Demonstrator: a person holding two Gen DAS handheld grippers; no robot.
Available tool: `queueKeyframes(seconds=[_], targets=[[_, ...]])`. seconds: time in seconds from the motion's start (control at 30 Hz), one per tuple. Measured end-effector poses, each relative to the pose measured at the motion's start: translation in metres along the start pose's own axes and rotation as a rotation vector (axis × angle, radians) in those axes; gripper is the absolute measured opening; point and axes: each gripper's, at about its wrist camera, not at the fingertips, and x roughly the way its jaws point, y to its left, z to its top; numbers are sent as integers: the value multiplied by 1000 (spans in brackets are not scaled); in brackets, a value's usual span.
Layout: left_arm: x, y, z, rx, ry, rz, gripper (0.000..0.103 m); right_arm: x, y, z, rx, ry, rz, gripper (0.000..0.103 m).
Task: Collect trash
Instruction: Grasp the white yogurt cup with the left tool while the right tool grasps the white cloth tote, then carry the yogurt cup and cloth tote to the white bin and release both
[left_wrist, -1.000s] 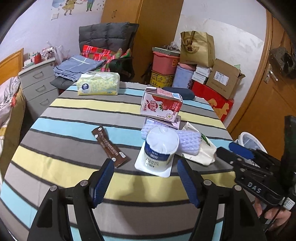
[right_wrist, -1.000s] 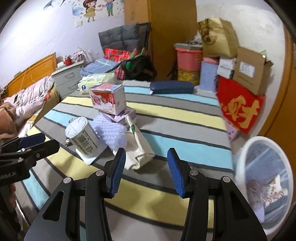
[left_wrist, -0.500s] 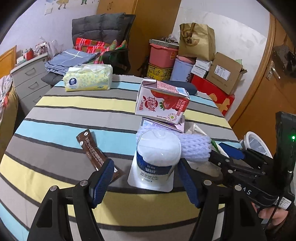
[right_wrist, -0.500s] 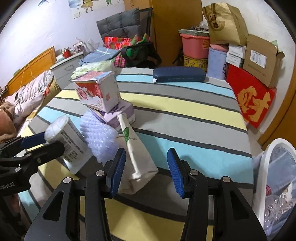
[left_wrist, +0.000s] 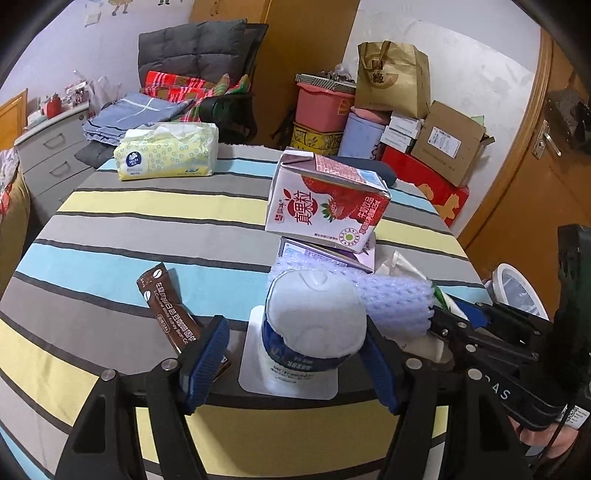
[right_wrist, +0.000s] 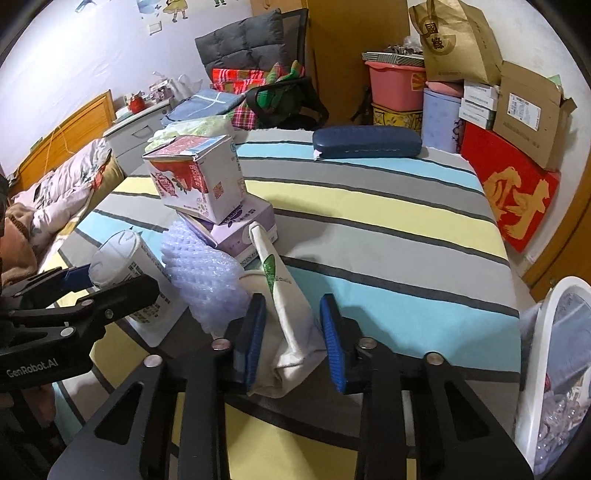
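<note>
Nearest: your left tongs, spread wide either side of the upturned yogurt cup, gripping nothing. Your right tongs, open, flank the cream paper bag lying on the striped surface. Beyond: foam net, strawberry milk carton, tissue pack.
</note>
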Motion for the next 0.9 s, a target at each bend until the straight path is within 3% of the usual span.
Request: queueKeyframes(seconds=[0.1,0.17,0.9], targets=[[0,0,1,8,-1,4,54,0,1,0,-7,-2,-11,22],[0,-1,0,15,-1,6,51,-1,0,0,-8,-6,-17,20],[-38,-17,-11,39,-46,-1,51,-31,-11,-16,66,-59,-102,17]])
